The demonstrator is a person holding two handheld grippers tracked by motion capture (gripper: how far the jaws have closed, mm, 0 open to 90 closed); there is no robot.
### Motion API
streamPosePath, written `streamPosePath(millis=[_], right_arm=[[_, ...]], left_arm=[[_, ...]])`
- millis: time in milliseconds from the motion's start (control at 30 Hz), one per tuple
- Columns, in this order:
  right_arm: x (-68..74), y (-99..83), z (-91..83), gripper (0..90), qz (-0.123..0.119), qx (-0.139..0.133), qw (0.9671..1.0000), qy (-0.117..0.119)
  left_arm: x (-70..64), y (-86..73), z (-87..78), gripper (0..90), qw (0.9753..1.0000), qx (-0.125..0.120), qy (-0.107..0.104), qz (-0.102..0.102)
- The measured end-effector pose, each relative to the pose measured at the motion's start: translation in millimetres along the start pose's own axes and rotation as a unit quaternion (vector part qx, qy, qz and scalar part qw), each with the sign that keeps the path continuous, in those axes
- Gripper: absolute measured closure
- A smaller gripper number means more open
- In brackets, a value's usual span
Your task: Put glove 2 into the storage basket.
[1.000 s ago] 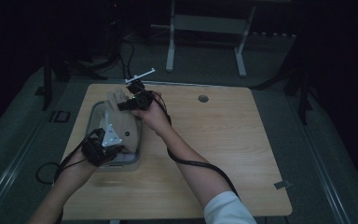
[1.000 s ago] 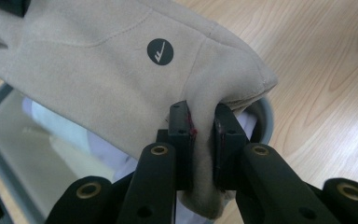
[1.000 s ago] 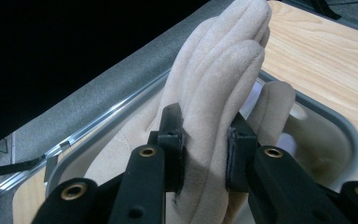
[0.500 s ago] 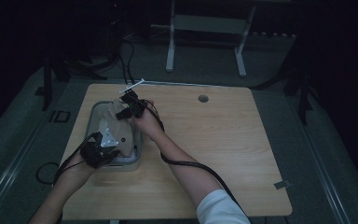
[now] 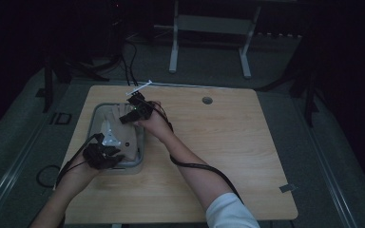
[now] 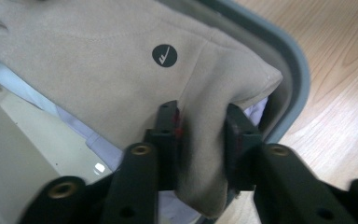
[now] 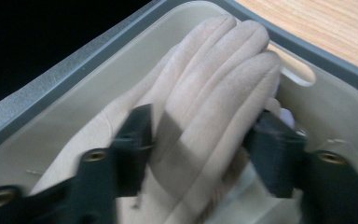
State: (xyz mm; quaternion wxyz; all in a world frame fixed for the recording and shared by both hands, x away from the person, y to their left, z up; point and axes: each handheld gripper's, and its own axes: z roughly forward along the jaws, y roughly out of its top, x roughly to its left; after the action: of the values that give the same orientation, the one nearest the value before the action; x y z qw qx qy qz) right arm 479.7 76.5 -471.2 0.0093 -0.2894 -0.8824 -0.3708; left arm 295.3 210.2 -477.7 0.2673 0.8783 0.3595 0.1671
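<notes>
Seeing a beige glove (image 6: 121,51) lying in the grey tub (image 5: 137,161) at the left side of the wooden table (image 5: 247,152). In my left gripper view the left gripper (image 6: 200,135) has its jaws pinched tight on a fold at the glove's cuff end, just below the round dark logo patch (image 6: 164,55), near the tub's rim. White lining or paper (image 6: 74,126) shows under the glove there. In my right gripper view the right gripper (image 7: 200,135) sits wide apart, one jaw on each side of the glove's finger end; fabric lies between them, but I can't tell if either pad presses it. From the high view both hands are over the tub, right at its far end, left at its near end.
</notes>
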Motion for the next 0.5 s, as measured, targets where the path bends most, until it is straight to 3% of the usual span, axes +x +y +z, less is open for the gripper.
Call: streamPosePath(millis=[67, 167, 200, 233, 267, 300, 400, 500], right_arm=[[-0.8, -0.2, -7.0, 34.0, -0.002, -0.003, 1.0000, 0.002], [-3.2, -1.6, -18.0, 25.6, -0.008, -0.007, 0.9998, 0.019], [-3.2, -1.6, -18.0, 25.6, -0.008, -0.007, 0.9998, 0.019], [-4.0, -2.6, -21.8, 23.4, -0.008, -0.008, 0.9997, 0.023], [-4.8, -5.0, -29.1, 22.3, -0.012, -0.014, 0.9995, 0.027], [-4.5, -6.7, -32.6, 21.9, -0.016, -0.013, 0.9995, 0.024], [-3.7, -12.7, -41.8, 20.1, -0.039, -0.014, 0.9990, 0.017], [-5.0, -19.5, -50.7, 19.7, -0.051, -0.019, 0.9984, 0.015]], left_arm=[[-1.5, 0.8, -5.2, 51.3, 0.9999, -0.007, 0.005, -0.009], [-2.8, 2.0, -13.1, 36.2, 0.9992, -0.029, 0.004, -0.025], [-2.8, 2.0, -13.1, 34.0, 0.9992, -0.029, 0.004, -0.025], [-3.2, 3.0, -16.6, 34.0, 0.9977, -0.054, -0.007, -0.040], [-3.8, 4.0, -17.6, 19.7, 0.9970, -0.061, -0.008, -0.046], [-4.6, 5.5, -18.0, 16.0, 0.9963, -0.067, -0.006, -0.053], [-9.5, 10.5, -16.6, 14.6, 0.9941, -0.090, 0.002, -0.060], [-15.4, 17.0, -11.4, 14.6, 0.9943, -0.095, 0.010, -0.046]])
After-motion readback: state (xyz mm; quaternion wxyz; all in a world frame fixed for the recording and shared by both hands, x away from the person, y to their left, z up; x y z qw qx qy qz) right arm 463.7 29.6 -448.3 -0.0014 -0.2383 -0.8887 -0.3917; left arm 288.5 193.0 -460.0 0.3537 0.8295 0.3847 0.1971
